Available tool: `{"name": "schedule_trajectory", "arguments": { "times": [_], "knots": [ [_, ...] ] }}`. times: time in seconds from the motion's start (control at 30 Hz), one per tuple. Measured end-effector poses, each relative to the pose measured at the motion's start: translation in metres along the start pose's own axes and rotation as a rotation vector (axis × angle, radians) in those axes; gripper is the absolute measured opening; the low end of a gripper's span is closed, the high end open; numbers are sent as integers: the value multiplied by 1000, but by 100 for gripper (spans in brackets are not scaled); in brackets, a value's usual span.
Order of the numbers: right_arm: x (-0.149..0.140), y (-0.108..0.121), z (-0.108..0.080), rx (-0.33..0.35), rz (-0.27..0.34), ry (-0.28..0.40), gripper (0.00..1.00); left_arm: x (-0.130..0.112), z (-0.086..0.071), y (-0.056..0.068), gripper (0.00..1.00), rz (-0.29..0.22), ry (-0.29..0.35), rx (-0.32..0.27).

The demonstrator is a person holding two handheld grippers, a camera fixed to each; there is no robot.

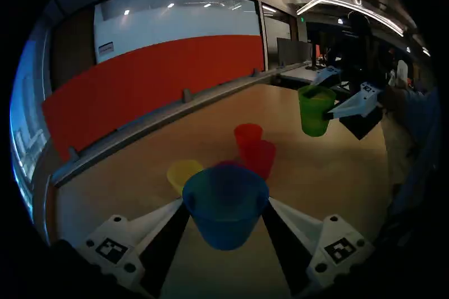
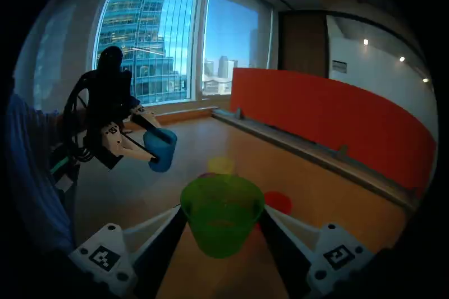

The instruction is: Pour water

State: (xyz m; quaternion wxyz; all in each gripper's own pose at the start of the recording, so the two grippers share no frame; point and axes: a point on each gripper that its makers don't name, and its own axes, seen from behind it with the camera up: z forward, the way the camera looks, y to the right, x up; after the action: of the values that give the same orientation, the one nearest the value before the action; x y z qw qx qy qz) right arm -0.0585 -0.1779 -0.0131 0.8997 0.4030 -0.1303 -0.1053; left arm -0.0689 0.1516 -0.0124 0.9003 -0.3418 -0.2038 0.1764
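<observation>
I find the left gripper (image 1: 225, 205), jaws clamped on the blue cup (image 1: 225, 217), above the desk (image 1: 314, 170), just before the red cups (image 1: 255, 150) (yellow cup (image 1: 182, 173) beside them). Beyond the red cups, the right gripper (image 1: 321, 100) grips the green cup (image 1: 313, 113).

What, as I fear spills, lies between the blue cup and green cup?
Two red cups on the table, between blue cup and green cup in the left gripper view.

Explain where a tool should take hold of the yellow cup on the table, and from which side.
Grip the yellow cup across its wall just below the rim, from the side away from the red cups. It stands upright and appears to narrow downward, so a high, level pinch should sit best.
</observation>
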Motion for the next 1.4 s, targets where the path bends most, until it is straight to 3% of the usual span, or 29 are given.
{"name": "schedule_trajectory", "arguments": {
  "times": [0.67, 1.4],
  "knots": [
    [-55, -5, 19, 43, -43, -193, 89, -54, 31, 8, 86, 60, -193, -78],
    [-80, -3, 30, 43, -46, -269, 90, -86, 52, 16, 86, 2, -244, -126]
  ]
}}
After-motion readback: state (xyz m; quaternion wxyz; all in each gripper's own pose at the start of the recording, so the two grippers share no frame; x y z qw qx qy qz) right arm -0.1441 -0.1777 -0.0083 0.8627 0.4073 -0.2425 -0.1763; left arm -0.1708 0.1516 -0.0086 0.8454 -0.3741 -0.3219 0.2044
